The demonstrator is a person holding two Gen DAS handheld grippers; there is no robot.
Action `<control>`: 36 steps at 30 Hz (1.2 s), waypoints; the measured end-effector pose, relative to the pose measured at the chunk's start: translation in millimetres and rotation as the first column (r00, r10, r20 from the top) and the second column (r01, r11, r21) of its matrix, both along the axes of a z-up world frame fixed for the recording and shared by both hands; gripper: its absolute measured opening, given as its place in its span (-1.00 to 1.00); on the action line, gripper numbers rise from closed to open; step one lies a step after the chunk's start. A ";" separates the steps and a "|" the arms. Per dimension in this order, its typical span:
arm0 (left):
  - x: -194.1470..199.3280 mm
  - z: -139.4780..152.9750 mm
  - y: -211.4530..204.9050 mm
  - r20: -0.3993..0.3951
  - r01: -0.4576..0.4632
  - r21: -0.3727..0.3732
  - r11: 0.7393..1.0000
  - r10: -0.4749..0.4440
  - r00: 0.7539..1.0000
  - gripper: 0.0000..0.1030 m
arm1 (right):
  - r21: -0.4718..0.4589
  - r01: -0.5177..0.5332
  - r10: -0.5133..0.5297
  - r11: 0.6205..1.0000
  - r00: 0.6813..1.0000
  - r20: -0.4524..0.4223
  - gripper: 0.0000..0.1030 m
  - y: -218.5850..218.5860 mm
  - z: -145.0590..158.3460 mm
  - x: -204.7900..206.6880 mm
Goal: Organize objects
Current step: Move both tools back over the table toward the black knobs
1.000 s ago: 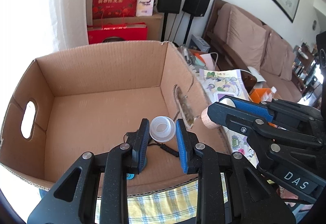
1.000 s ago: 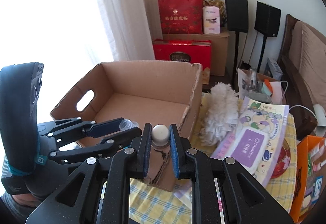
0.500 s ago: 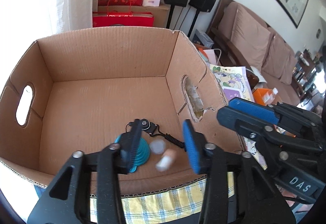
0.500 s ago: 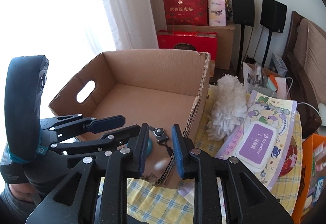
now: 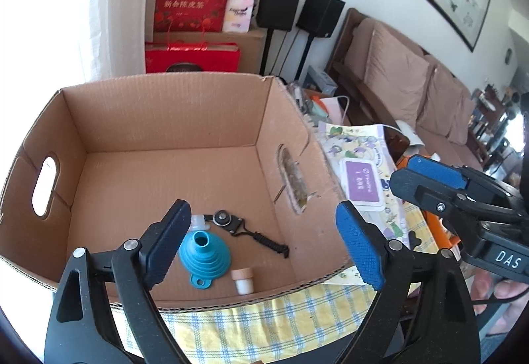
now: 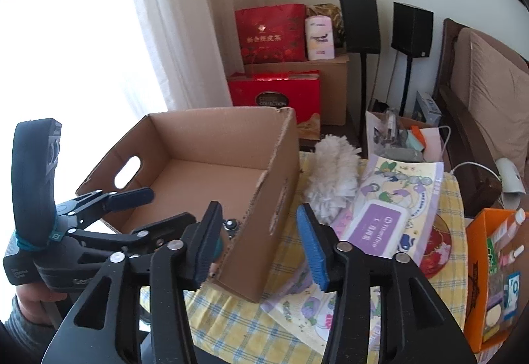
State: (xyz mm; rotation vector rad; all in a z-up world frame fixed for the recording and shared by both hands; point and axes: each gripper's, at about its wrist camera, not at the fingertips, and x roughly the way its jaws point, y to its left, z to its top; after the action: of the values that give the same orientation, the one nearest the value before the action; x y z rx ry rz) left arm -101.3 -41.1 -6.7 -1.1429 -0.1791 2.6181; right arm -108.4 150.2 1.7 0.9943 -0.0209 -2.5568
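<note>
The left gripper (image 5: 264,240) and right gripper (image 6: 261,240) are held spread wide, empty, above a cardboard box (image 5: 172,119) set on a yellow checked tablecloth (image 5: 264,314). Inside lie a teal funnel (image 5: 205,253), a small cork-topped bottle (image 5: 243,279) and a black strap clip (image 5: 244,230) — a sofa (image 5: 413,79) and speakers (image 5: 299,8) are noted behind.

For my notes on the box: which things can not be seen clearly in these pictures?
- Clear cap: left wrist view, mostly behind the left finger.
- Teal funnel: right wrist view, only a sliver past the right finger.
- Cork stopper: right wrist view, hidden by the cardboard box wall.
</note>
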 end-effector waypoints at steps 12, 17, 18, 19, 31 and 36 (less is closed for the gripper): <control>17.5 12.1 22.6 -0.075 0.047 -0.004 0.999 -0.047 0.996 1.00 | 0.016 0.089 -0.088 0.996 0.996 -0.012 0.55 43.8 1.9 12.9; 31.4 14.7 30.2 -0.088 0.054 0.022 0.998 -0.052 0.995 1.00 | 0.018 0.125 -0.125 0.992 0.992 -0.011 0.57 63.4 1.2 18.6; 34.9 15.1 31.2 -0.091 0.056 0.022 0.998 -0.054 0.994 1.00 | 0.017 0.132 -0.132 0.991 0.991 -0.011 0.57 67.4 0.9 20.0; 39.4 16.1 32.7 -0.097 0.061 0.024 0.998 -0.058 0.994 1.00 | 0.016 0.141 -0.141 0.990 0.990 -0.009 0.57 72.5 0.3 21.8; 79.8 2.7 47.9 -0.058 0.144 0.050 0.988 -0.142 0.988 0.99 | 0.001 0.221 -0.221 0.975 0.974 0.047 0.56 116.9 -21.7 32.8; 84.6 -18.7 58.8 -0.012 0.159 0.047 0.986 -0.159 0.987 0.97 | -0.005 0.225 -0.223 0.974 0.968 0.115 0.48 122.8 -45.4 33.7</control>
State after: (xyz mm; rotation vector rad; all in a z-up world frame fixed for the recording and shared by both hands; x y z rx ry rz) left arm -16.7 17.7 -25.4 -1.0838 -0.1424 2.4650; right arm -74.7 273.0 -43.7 1.1902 -0.1989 -2.6916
